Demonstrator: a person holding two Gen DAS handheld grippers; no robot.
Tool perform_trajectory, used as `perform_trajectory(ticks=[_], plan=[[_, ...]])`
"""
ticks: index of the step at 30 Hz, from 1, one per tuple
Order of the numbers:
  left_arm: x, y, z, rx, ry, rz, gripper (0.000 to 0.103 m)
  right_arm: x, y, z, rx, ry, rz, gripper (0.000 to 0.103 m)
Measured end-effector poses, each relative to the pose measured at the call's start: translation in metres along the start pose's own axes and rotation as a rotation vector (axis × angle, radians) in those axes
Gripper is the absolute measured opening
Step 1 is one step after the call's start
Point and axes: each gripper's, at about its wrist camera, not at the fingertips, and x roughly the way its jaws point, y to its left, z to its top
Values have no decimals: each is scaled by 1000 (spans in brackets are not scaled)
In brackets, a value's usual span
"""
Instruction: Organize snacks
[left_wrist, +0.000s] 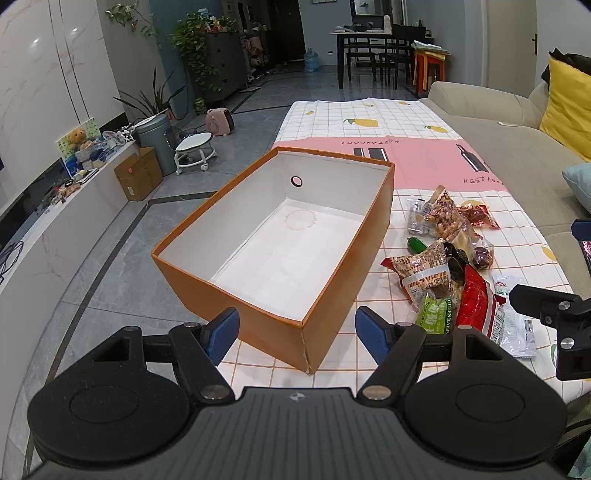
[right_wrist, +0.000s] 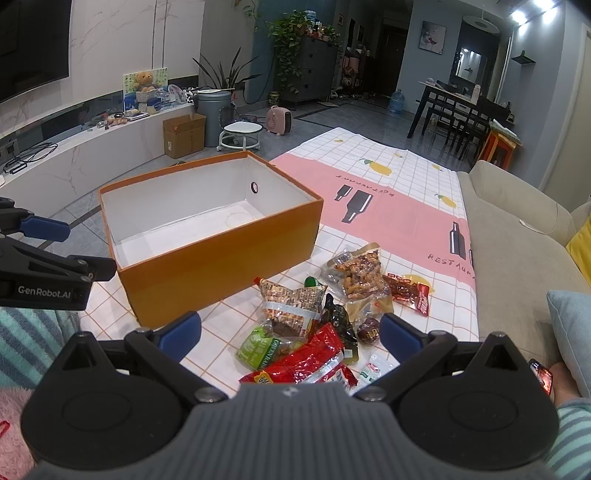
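An orange box (left_wrist: 192, 275) with a white, empty inside stands on the tablecloth; it also shows in the right wrist view (right_wrist: 221, 269). A pile of snack packets (left_wrist: 448, 273) lies to its right, with a red packet (right_wrist: 306, 360), a green packet (right_wrist: 258, 349) and a peanut bag (right_wrist: 360, 275) among them. My left gripper (left_wrist: 297, 334) is open and empty at the box's near corner. My right gripper (right_wrist: 290, 332) is open and empty, just above the near end of the pile.
The table wears a checked cloth (left_wrist: 406, 122) with a pink band. A beige sofa (right_wrist: 517, 236) runs along the right. The floor (left_wrist: 122, 258) drops away left of the box. A small white packet (left_wrist: 517, 325) lies at the pile's near right.
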Motion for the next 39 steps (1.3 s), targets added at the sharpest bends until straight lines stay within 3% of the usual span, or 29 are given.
perform_trajectory(ticks=[39], plan=[[1,-3,-1,-19,10,-11,83,1,3,1,-1,4,-1,99]])
